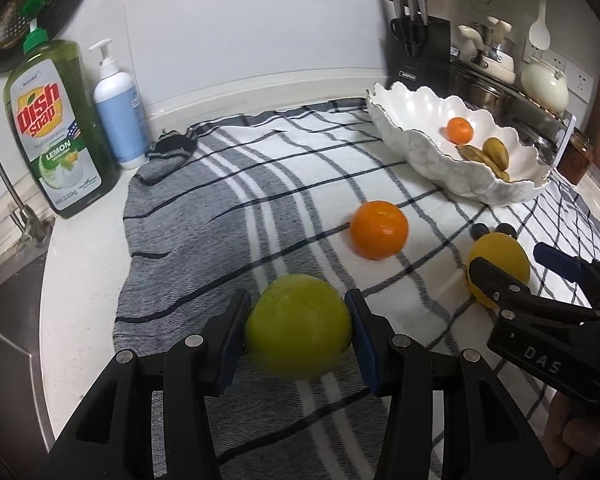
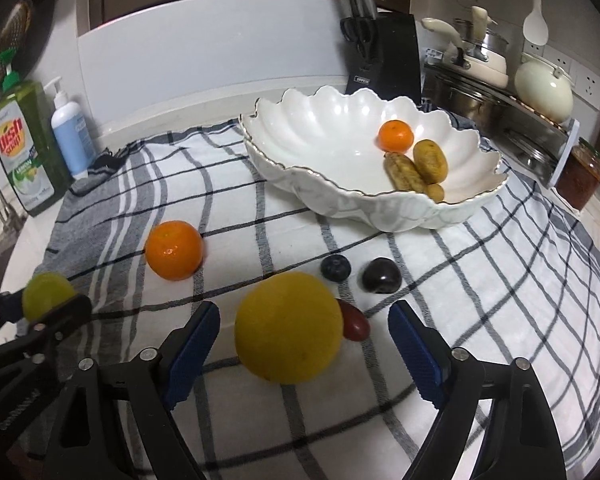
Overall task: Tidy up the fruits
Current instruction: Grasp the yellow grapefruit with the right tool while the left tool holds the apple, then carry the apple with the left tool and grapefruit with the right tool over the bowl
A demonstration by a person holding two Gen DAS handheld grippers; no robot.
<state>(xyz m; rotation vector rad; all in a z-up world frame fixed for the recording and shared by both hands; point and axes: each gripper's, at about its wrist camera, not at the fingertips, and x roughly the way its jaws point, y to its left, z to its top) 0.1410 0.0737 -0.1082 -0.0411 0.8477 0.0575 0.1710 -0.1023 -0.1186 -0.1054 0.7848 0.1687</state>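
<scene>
My left gripper (image 1: pixel 298 332) is shut on a green apple (image 1: pixel 298 326) low over the checked cloth; it also shows in the right wrist view (image 2: pixel 46 300). My right gripper (image 2: pixel 304 344) is open, its pads either side of a yellow round fruit (image 2: pixel 288 332), not touching it; this fruit also shows in the left wrist view (image 1: pixel 500 262). An orange (image 2: pixel 174 250) lies on the cloth between them. A blueberry (image 2: pixel 335 268), a dark plum (image 2: pixel 381 276) and a red fruit (image 2: pixel 354 324) lie behind the yellow fruit. The white scalloped bowl (image 2: pixel 320 128) holds a small orange (image 2: pixel 396 135) and brownish fruits (image 2: pixel 430 160).
Dish soap (image 1: pixel 56 128) and a pump bottle (image 1: pixel 118 100) stand at the back left by the sink edge. A knife block (image 2: pixel 384 56), pots and a rack (image 2: pixel 500 112) stand behind the bowl. A jar (image 2: pixel 580 172) is at the right.
</scene>
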